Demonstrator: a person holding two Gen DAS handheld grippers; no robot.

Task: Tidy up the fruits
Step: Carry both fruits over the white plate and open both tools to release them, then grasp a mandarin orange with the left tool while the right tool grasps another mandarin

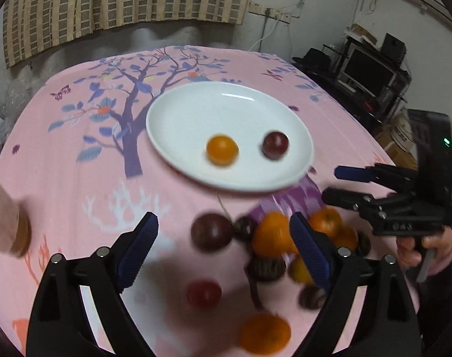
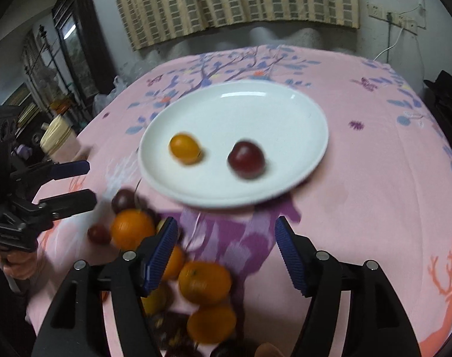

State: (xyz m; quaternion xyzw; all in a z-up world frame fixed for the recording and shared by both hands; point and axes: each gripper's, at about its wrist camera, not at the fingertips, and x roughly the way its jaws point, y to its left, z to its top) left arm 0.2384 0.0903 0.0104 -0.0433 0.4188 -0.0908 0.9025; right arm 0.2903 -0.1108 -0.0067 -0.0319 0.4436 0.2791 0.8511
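A white plate (image 1: 196, 101) (image 2: 270, 113) sits mid-table and holds a small orange fruit (image 1: 222, 149) (image 2: 184, 148) and a dark red plum (image 1: 275, 145) (image 2: 246, 159). A pile of oranges (image 1: 273, 236) (image 2: 204, 281) and dark plums (image 1: 212, 231) (image 2: 123, 200) lies on the cloth in front of the plate. My left gripper (image 1: 224, 250) is open and empty above the pile's left side. My right gripper (image 2: 226, 255) is open and empty, with the pile under its left finger; it also shows in the left wrist view (image 1: 342, 186).
A pink cloth with a tree print (image 1: 77, 154) (image 2: 374, 178) covers the table. A TV stand (image 1: 371, 74) is off the right edge, shelves (image 2: 56, 68) off the left. A tan jar (image 2: 57, 138) stands by the left edge.
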